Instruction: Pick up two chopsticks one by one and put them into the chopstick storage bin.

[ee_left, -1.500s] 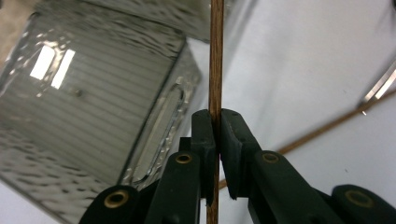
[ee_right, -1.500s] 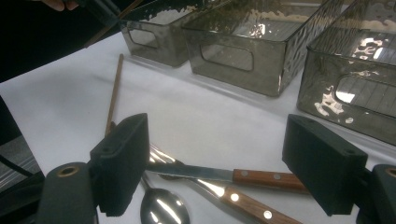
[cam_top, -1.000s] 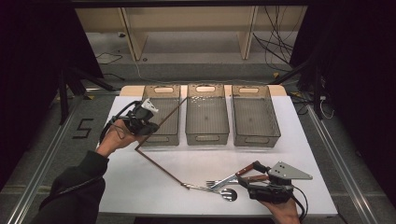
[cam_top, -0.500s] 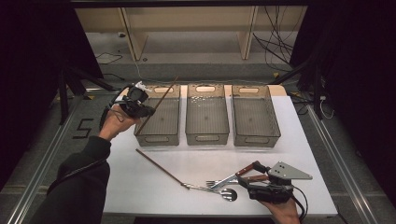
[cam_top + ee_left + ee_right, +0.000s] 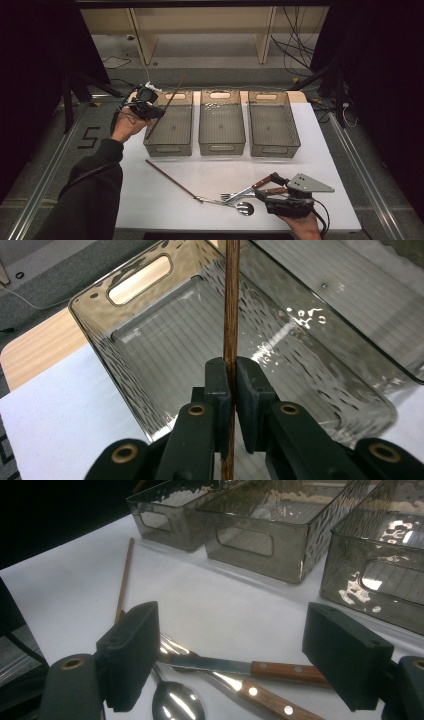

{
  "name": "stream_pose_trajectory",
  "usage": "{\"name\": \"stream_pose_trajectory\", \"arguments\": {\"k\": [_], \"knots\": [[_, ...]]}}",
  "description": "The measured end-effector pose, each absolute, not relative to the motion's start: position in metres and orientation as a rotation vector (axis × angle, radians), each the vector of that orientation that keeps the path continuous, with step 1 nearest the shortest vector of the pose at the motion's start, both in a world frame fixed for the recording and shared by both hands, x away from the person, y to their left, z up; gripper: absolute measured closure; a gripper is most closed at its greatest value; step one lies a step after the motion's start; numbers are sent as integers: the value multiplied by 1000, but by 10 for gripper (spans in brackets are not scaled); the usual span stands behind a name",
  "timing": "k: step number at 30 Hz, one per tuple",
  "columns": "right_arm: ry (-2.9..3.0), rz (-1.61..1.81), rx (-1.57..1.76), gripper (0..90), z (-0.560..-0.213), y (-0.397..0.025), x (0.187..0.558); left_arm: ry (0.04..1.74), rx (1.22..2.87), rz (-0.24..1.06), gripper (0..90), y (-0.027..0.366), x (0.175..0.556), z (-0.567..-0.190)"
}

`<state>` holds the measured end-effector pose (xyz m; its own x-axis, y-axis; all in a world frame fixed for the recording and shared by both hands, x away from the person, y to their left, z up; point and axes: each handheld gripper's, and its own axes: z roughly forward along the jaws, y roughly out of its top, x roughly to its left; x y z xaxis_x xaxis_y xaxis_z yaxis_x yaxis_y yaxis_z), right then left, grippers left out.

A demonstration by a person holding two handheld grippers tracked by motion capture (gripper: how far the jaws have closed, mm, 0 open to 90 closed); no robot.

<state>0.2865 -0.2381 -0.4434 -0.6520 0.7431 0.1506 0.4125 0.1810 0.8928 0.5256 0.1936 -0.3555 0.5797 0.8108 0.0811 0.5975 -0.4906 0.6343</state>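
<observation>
I am gripping a brown chopstick (image 5: pixel 231 315) between the clenched jaws of my left gripper (image 5: pixel 150 111), holding it tilted above the leftmost of three clear bins (image 5: pixel 169 148) at the far side of the white table (image 5: pixel 150 200). My right gripper (image 5: pixel 235 660) is resting near the table's front edge with its jaws spread wide, over a wooden-handled knife (image 5: pixel 240 668) and a spoon (image 5: pixel 177 702). A second chopstick (image 5: pixel 172 180) is lying on the table in front of the bins.

3 bins (image 5: pixel 222 125) side by side at table (image 5: pixel 330 165) back; chopstick (image 5: pixel 172 180) in front of left bin; fork (image 5: pixel 235 195), spoon (image 5: pixel 243 208), knife (image 5: pixel 225 666) front right.
</observation>
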Motion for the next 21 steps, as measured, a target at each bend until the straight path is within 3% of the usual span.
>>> {"name": "stream_pose_trajectory", "arguments": {"k": [21], "knots": [[2140, 1464, 1100, 238, -443, -238, 286, 1199, 2265, 436, 832, 190, 535, -386]]}}
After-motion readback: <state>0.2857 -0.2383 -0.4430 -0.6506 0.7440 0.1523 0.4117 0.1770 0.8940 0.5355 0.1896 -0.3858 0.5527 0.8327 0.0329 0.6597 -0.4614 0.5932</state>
